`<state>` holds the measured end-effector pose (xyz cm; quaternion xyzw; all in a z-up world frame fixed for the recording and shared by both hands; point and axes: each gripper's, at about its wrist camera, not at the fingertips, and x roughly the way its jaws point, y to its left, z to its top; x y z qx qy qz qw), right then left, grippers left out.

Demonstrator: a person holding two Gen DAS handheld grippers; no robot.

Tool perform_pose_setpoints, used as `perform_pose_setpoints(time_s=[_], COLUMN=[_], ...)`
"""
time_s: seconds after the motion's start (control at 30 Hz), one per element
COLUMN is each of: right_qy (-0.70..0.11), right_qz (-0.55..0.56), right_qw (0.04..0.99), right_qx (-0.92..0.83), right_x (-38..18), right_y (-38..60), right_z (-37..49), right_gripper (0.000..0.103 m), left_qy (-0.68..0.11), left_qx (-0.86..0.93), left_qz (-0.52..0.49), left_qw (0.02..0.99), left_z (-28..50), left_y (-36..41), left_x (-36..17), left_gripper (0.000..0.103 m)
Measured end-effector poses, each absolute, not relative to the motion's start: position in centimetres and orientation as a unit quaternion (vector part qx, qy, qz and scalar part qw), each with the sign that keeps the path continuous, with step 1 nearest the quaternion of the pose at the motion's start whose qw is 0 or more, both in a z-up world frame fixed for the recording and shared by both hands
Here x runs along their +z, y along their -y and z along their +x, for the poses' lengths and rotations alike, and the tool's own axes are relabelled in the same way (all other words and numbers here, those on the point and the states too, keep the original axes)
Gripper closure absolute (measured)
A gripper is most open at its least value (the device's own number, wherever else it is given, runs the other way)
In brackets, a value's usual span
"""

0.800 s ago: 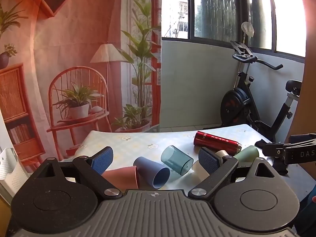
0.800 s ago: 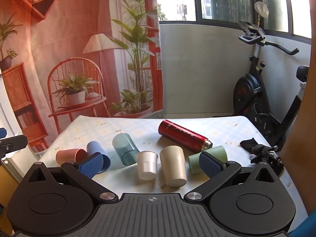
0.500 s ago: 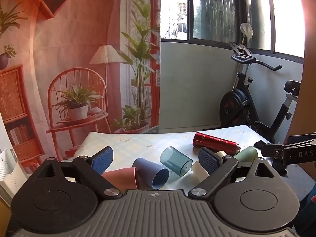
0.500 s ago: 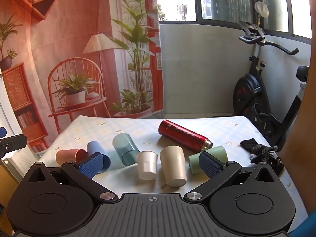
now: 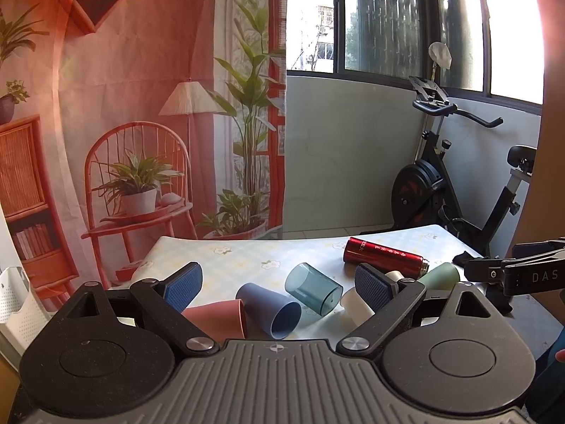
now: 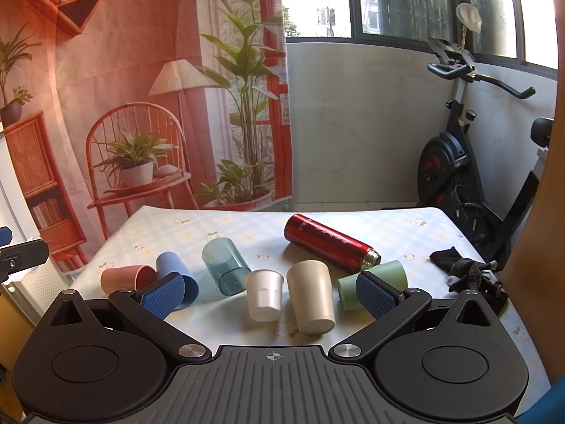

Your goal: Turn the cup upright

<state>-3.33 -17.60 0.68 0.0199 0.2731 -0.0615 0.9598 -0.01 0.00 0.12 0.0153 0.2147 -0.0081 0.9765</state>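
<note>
Bright window backlight, sharp focus, fisheye-bent edges.

The left gripper has a grey ribbed plate at the bottom centre of the frame, marked with a small crosshair. On each side sits a matte black, speckled housing with a round disc set in it and a triangular cut-out above. Two black link arms run up from silver screws to fingers faced with blue textured pads. The right gripper has the same make: ribbed grey plate, crosshair mark, black housings, silver screws, blue pads. At the right edge of the left view, its black side shows white letters "DAS". A blue sleeve shows in the lower right corner of both views.
</note>
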Motion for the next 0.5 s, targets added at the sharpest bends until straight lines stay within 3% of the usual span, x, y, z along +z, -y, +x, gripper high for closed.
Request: perform_pose_setpoints(time_s=[0.5], right_qy=[-0.274], right_qz=[0.020], right_qw=[0.960], right_qx=[-0.062], right_x=[0.66], right_y=[17.57], right_z=[-3.27], right_gripper=[0.001], left_qy=[-0.219], left_qx=[-0.011], left_qz=[0.010], left_qw=[0.976], left_z=[0.06], left_y=[0.23], left_x=[0.08], left_gripper=[0.008])
